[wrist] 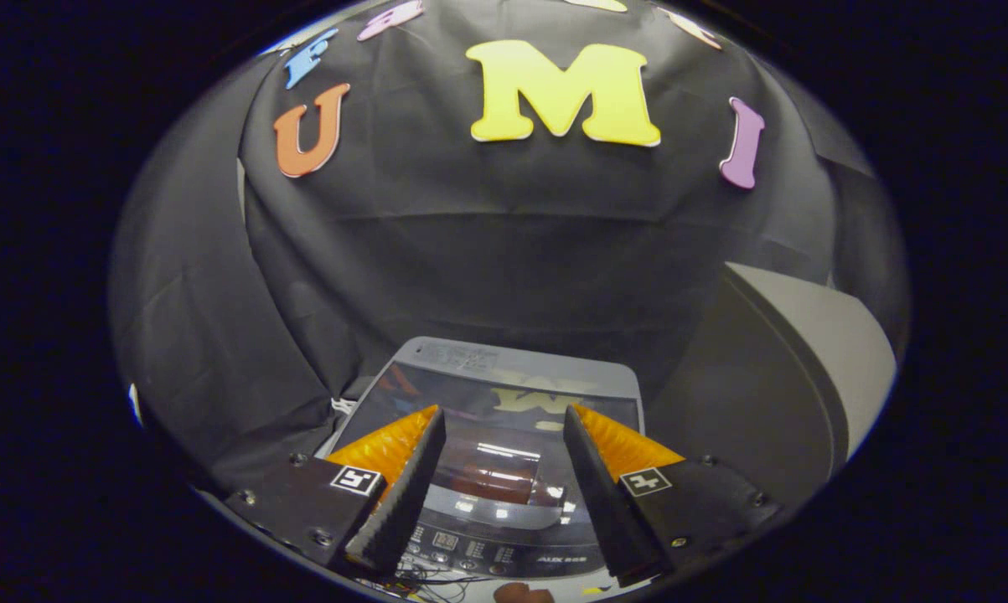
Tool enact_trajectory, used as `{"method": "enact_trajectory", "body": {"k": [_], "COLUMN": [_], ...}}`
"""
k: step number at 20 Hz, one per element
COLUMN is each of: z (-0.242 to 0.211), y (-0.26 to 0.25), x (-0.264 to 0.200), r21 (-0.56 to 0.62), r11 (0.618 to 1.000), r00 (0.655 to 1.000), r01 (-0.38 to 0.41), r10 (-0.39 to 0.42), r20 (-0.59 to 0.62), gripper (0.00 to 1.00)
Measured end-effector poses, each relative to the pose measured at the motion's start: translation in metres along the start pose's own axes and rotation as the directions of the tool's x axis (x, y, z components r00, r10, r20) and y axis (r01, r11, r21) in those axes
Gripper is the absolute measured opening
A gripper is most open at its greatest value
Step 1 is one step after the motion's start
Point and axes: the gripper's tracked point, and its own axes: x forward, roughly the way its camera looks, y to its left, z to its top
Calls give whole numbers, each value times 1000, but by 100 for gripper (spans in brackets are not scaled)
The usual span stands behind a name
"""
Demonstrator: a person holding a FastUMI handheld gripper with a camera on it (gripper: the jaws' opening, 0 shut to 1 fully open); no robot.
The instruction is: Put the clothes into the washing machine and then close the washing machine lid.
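1. my claw (504, 431) hangs above the washing machine (504, 502), its two fingers spread wide apart with nothing between them. it has hold of nothing.
2. the washing machine sits below and just ahead of the fingers, a small top-loader against the black cloth wall. its lid (491, 394) lies flat and looks shut: the dark glassy panel runs unbroken from the grey back edge down to the control panel (487, 548), and it mirrors the wall above it.
3. between my fingers, through the lid's window, i see something reddish brown (491, 477). i judge this to be the clothes inside the drum, though glare on the glass keeps me from being sure.
4. a further scrap of brownish stuff (520, 593) shows at the very front, below the control panel, on what looks like a pale worktop. it is too cut off to name; it could be cloth, it could be something else.
5. a large grey slanted object (814, 352) stands off to the right of the machine, well apart from my fingers.
6. my judgement of progress: if the clothes are indeed inside and the lid is down as it appears, both parts of the task look done, and little is left but to draw away. if that front scrap is clothing, one piece may remain.
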Motion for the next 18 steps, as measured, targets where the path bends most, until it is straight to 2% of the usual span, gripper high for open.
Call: {"method": "enact_trajectory", "body": {"k": [5,9,14,18], "z": [1,4,-21,-57], "y": [-24,-44,-71,-85], "x": [-84,-169,-256,-305], "r21": [6,40,84,118], "r11": [1000,999,995,991], "r00": [994,979,962,960], "r01": [0,9,47,69], "r10": [-1,-17,-68,-98], "r20": [107,204,263,264], "gripper": [89,89,89,89]}}
